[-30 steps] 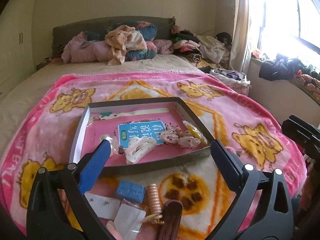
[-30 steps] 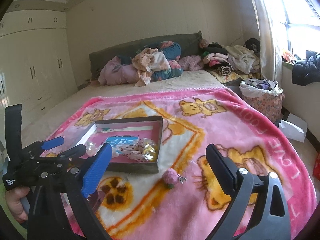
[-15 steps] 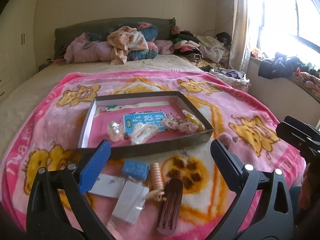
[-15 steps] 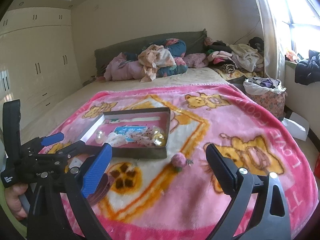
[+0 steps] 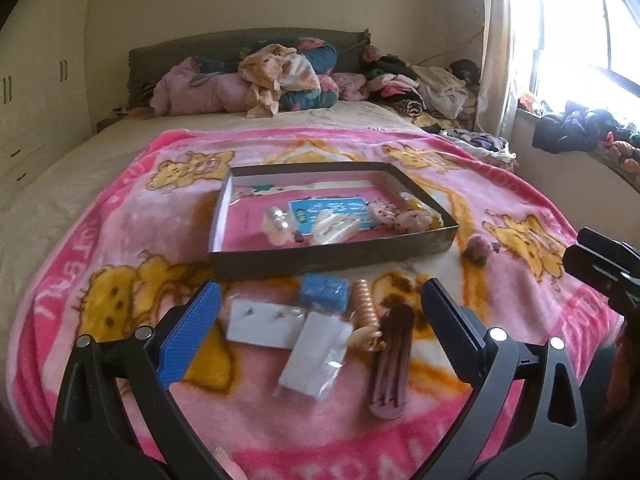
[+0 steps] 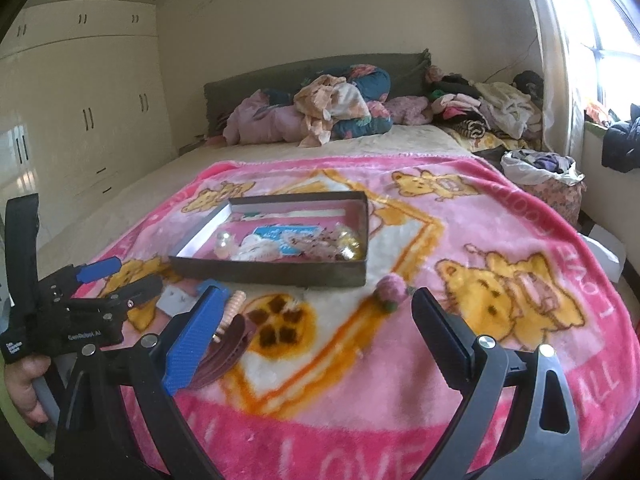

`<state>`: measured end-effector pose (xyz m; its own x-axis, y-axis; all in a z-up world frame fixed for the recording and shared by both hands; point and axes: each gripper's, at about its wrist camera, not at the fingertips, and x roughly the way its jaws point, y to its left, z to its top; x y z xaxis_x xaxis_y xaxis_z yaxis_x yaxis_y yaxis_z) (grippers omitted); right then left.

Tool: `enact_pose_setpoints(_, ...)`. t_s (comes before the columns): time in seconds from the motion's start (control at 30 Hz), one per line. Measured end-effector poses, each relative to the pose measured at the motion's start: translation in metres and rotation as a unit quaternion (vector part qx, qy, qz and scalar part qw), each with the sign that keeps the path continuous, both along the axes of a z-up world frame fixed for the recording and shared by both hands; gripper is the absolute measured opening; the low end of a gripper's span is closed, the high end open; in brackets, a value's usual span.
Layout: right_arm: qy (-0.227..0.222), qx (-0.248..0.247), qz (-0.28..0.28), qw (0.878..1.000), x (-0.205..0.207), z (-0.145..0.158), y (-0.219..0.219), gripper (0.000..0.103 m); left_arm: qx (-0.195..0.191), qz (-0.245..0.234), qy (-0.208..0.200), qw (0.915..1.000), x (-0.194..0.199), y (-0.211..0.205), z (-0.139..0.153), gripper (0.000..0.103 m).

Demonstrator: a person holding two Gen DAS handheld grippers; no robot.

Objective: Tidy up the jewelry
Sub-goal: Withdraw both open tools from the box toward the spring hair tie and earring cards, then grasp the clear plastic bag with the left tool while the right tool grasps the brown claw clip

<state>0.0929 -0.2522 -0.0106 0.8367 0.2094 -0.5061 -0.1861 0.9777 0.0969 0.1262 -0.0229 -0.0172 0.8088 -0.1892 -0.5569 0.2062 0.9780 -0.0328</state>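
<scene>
**Both claws poised over loose jewelry, before the next pick**

My left claw hangs spread wide and empty above a cluster of pieces lying on the pink bear-print fleece blanket. My right claw is likewise spread and holds nothing. The shallow dark-walled cardboard tray with a pink floor sits on the blanket just beyond the cluster and already carries several items: a pearly bead piece, a white hair claw clip and a speckled fabric hair tie.

Outside the tray, between my left claw's fingers, lie a white earring card, a small blue box, a clear packet with a white card, a copper spiral hair coil and a brown ribbed hair clip. A pink fuzzy pom-pom rests alone near the tray's right corner.

I judge the step in hand to be choosing the next loose piece. The next move calls for lowering over one item, closing on its edge without dragging the fleece, then carrying it into the tray. The flat cards look hardest to lift.
</scene>
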Motion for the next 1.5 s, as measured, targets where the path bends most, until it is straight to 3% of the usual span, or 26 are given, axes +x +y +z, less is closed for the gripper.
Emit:
enact_pose_setpoints(0.53, 0.051, -0.001, 0.058, 0.997, 0.016, -0.039, 0.041, 0.092, 0.014, 0.009, 0.043, 0.9989, -0.007, 0.042, -0.033, 0.091)
enact_pose_setpoints(0.87, 0.099, -0.006, 0.085, 0.991, 0.043, -0.070, 0.061, 0.083, 0.019, -0.035, 0.066, 0.9970, -0.001, 0.040, -0.057, 0.091)
enact_pose_setpoints(0.97, 0.116, -0.009, 0.091, 0.989, 0.053, -0.081, 0.065, 0.078, 0.022, -0.050, 0.071, 0.9960, 0.002, 0.036, -0.063, 0.091)
enact_pose_setpoints(1.13, 0.154, -0.002, 0.106, 0.982, 0.072, -0.099, 0.070, 0.056, 0.026, -0.068, 0.084, 0.9937, 0.011, 0.031, -0.075, 0.084)
enact_pose_setpoints(1.37, 0.170, 0.031, 0.119, 0.978, 0.089, -0.102, 0.076, 0.051, 0.020, -0.091, 0.094, 0.9912, 0.021, 0.025, -0.080, 0.073)
enact_pose_setpoints(1.5, 0.164, 0.020, 0.127, 0.978, 0.095, -0.104, 0.084, 0.041, 0.033, -0.098, 0.097, 0.9899, 0.026, 0.016, -0.087, 0.068)
